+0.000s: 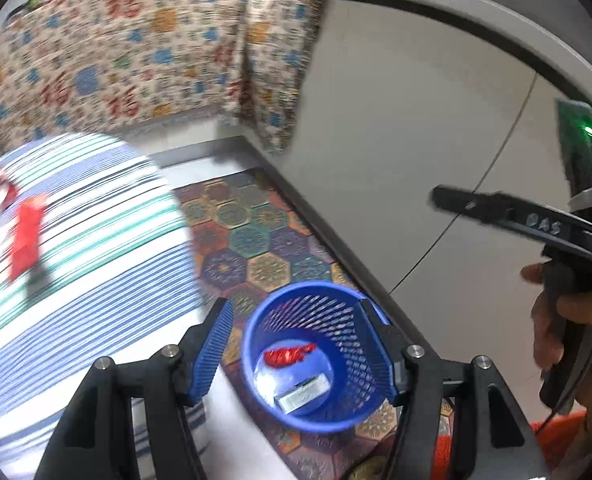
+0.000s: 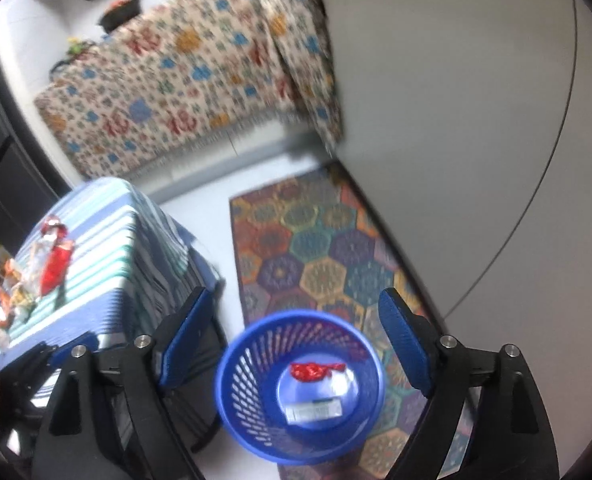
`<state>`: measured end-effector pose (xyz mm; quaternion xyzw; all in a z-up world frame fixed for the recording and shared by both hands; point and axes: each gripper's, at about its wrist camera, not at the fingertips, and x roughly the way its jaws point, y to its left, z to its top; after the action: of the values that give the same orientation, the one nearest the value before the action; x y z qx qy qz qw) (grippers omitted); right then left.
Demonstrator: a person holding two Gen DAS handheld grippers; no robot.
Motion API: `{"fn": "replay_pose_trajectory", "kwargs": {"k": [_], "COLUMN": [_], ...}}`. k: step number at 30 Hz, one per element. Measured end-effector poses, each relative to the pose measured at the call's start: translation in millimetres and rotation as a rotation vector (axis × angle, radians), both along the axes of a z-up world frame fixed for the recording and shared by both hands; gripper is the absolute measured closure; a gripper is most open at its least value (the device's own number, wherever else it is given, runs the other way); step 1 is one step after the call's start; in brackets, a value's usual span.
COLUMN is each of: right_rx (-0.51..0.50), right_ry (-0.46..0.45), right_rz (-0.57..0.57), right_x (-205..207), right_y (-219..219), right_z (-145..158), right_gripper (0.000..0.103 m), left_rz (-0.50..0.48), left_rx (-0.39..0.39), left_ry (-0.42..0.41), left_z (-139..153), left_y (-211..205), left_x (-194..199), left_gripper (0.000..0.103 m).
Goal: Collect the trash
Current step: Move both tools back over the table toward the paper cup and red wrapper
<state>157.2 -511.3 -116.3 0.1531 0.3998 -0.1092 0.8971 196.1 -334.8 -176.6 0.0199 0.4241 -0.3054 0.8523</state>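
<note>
Both claws hang over a blue mesh bin on the patterned rug. The left claw is spread, nothing between its pads; the right claw is spread wide and empty too. Inside the bin lie a crumpled red wrapper and a white packet, its print too blurred to read. More wrappers sit on the striped desk. The cloth behind carries red characters.

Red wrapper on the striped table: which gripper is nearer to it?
Left. The left gripper hangs over the blue bin beside the table holding the red wrapper; the right gripper sits farther off.
</note>
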Motion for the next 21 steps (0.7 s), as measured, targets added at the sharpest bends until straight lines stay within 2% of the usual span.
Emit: {"fn": "replay_pose_trajectory", "kwargs": {"k": [4, 9, 13, 17, 21], "right_rx": [-0.1, -0.11, -0.1, -0.128, -0.169], "right_ry": [-0.086, -0.128, -0.121, -0.175, -0.201], "right_rz": [0.017, 0.037, 0.072, 0.162, 0.262], "right_x": [-13.4, -30.3, -34.2, -32.1, -24.9], "right_y": [38.0, 91.6, 145.9, 203.5, 249.9], "right_z": [32.2, 63.8, 96.5, 131.6, 124.9], "right_gripper": [0.012, 0.011, 0.011, 0.006, 0.005], "left_rz": [0.08, 0.138, 0.206, 0.271, 0.34], "left_rx": [-0.006, 0.036, 0.023, 0.023, 0.069], "left_ry": [0.032, -0.033, -0.057, -0.091, -0.102], "left_z": [10.5, 34.0, 53.6, 65.2, 53.5], "left_y": [67.2, 146.8, 211.5, 258.0, 280.1], "left_x": [-12.4, -41.6, -62.3, -75.4, -76.2], "left_gripper": [0.039, 0.039, 0.026, 0.025, 0.025]}}
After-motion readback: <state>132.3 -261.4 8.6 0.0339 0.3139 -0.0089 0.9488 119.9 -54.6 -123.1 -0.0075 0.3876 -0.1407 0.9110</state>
